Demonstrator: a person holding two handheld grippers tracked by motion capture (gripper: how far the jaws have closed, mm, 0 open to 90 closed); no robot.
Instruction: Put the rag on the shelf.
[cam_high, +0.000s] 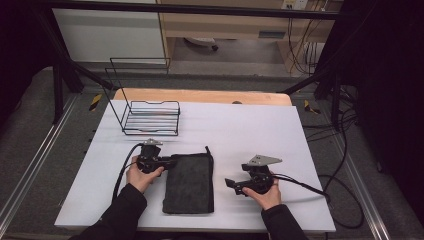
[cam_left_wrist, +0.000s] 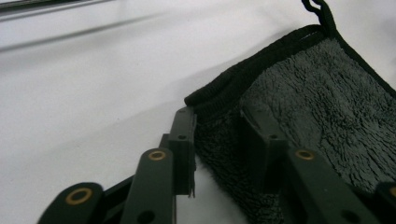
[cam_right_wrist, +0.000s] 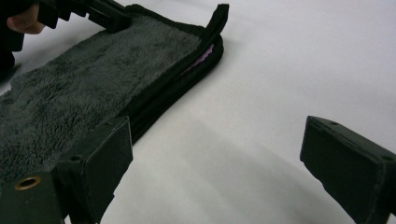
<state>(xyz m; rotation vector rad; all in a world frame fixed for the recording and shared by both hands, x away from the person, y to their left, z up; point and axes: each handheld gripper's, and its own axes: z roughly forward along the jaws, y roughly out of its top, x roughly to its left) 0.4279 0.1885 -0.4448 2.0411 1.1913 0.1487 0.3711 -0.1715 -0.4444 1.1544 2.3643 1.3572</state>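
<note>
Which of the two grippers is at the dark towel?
The left gripper: its jaws sit around the towel's far left corner. The right gripper hovers apart from the towel over the bare white table, jaws open.

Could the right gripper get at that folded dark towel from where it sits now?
Probably yes. The right gripper is open, its jaws pointing toward the folded dark towel, with bare white table between them. The left gripper is at the towel's far corner, away from the near right edge.
</note>
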